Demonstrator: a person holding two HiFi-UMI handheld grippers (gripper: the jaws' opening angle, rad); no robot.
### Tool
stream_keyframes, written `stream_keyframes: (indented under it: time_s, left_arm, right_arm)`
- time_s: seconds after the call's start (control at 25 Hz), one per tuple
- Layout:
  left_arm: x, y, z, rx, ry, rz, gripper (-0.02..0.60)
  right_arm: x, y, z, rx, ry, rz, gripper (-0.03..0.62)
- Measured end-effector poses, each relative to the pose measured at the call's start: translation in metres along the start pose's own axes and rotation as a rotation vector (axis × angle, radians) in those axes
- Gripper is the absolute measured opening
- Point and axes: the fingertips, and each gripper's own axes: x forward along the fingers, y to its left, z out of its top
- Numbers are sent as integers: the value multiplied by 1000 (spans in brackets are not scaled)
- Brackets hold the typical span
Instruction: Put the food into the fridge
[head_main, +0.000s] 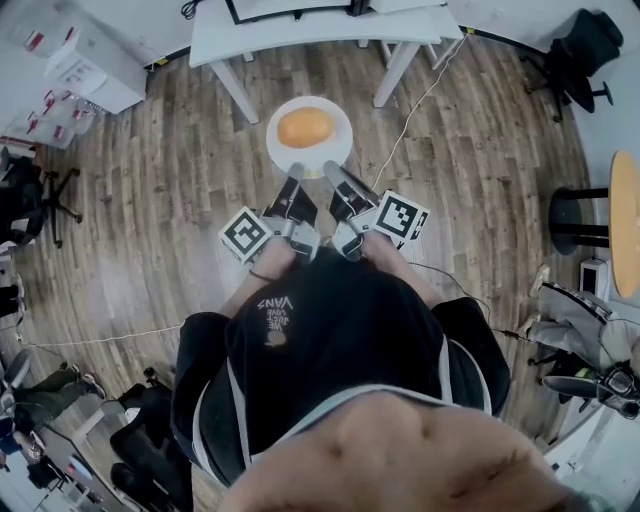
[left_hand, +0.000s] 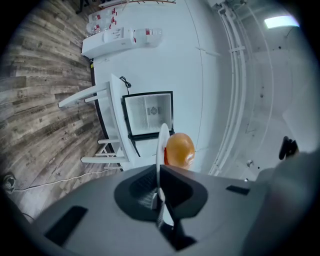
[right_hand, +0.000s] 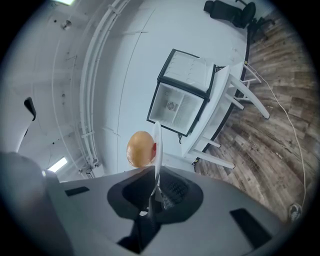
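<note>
A round orange piece of food (head_main: 304, 127) lies on a white plate (head_main: 338, 150) held over the wooden floor. My left gripper (head_main: 292, 176) is shut on the plate's near rim from the left, and my right gripper (head_main: 334, 172) is shut on it from the right. In the left gripper view the plate (left_hand: 162, 142) stands edge-on between the jaws of the left gripper (left_hand: 160, 187), the food (left_hand: 179, 150) beyond. The right gripper (right_hand: 156, 187) shows the same plate (right_hand: 157, 142) and food (right_hand: 140, 148). A small fridge (left_hand: 148, 114) (right_hand: 182, 100) stands on a white table ahead.
The white table (head_main: 300, 35) with slanted legs stands just past the plate. A cable (head_main: 420, 100) runs across the floor to its right. White storage boxes (head_main: 85, 60) stand at the back left, a black chair (head_main: 575, 55) at the back right, and a dark stool (head_main: 580, 220) at the right.
</note>
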Motion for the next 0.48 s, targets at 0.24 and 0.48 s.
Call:
stream_keyframes:
  time_s: [0.24, 0.48]
  left_arm:
    - [6, 7, -8, 24, -21, 27, 25]
    - [20, 5, -29, 20, -56, 20, 25]
  right_arm:
    - [-6, -9, 7, 14, 29, 3, 34]
    - [-21, -19, 23, 18, 65, 27, 34]
